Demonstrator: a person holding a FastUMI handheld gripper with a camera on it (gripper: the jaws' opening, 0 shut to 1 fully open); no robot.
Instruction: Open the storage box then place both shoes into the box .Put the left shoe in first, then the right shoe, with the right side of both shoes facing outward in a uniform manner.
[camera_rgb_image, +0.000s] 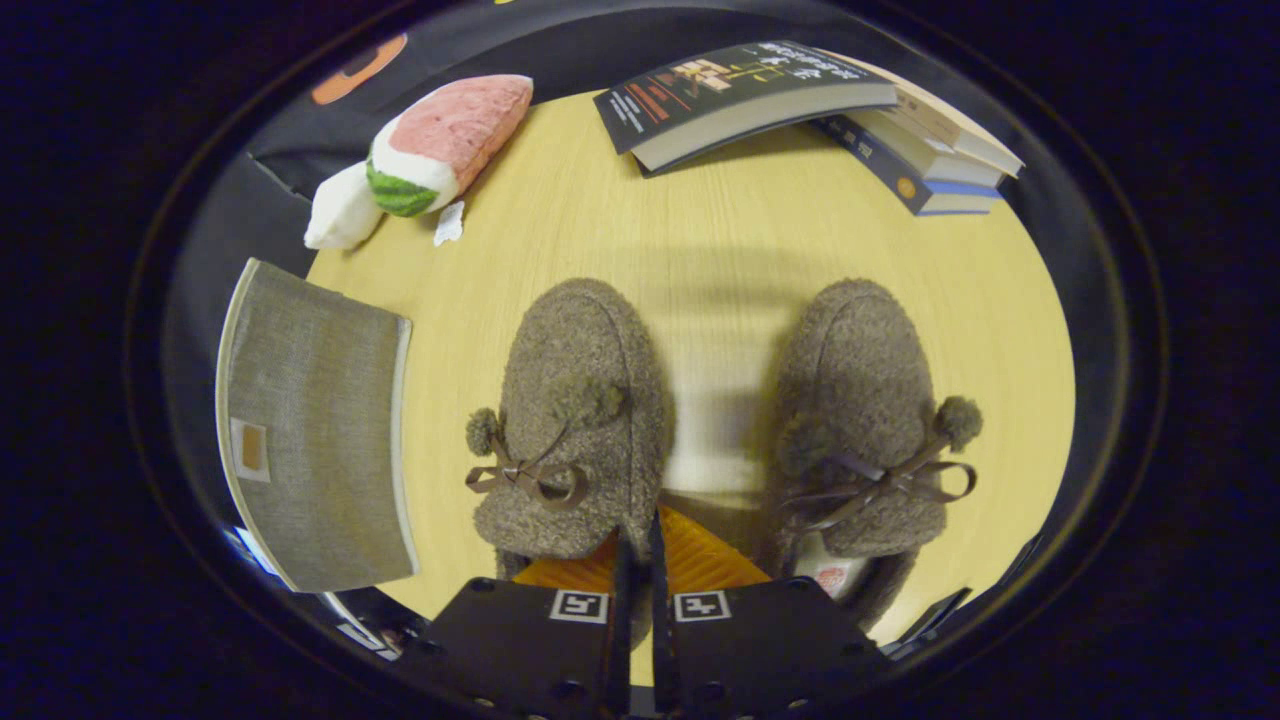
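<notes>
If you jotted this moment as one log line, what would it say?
claw: shut, empty, between shoes | left shoe, right shoe: on table | box: closed

fuzzy shoes (700, 420) side-by-side — box (315, 425) shut

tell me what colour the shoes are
Both shoes are fuzzy grey-brown with brown ribbon bows, clearest in the gripper view.
</notes>
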